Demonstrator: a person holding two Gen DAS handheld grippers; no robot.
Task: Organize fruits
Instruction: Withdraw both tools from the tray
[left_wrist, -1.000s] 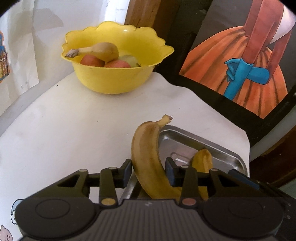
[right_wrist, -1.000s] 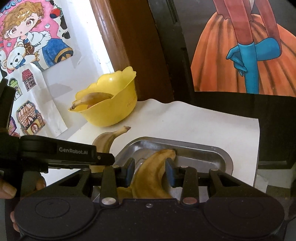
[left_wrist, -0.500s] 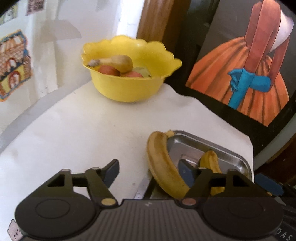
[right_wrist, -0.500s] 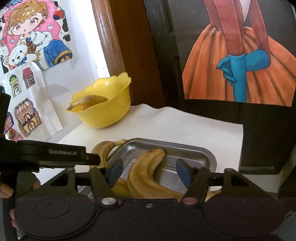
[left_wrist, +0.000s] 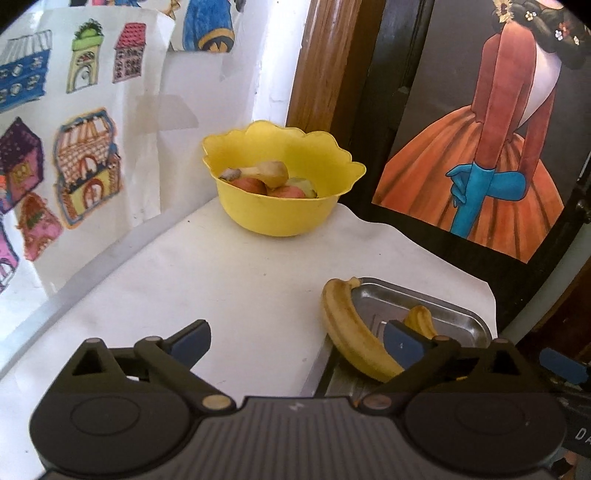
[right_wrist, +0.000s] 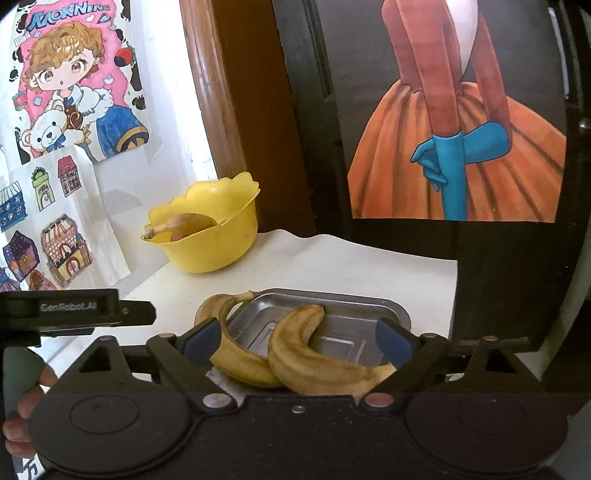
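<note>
Grippers: left gripper (left_wrist: 297, 338) and right gripper (right_wrist: 297, 338) both spread wide, holding nothing. Two bananas: one (right_wrist: 314, 360) lies in the steel tray (right_wrist: 347, 306), second (left_wrist: 354, 332) leans over its rim. Yellow bowl (left_wrist: 280, 218) at 12 o'clock holds one banana (left_wrist: 266, 173) plus reddish fruit, count unclear.

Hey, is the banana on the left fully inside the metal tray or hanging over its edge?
Hanging over. The left banana lies across the metal tray rim, its stem end outside on the white table.
</note>
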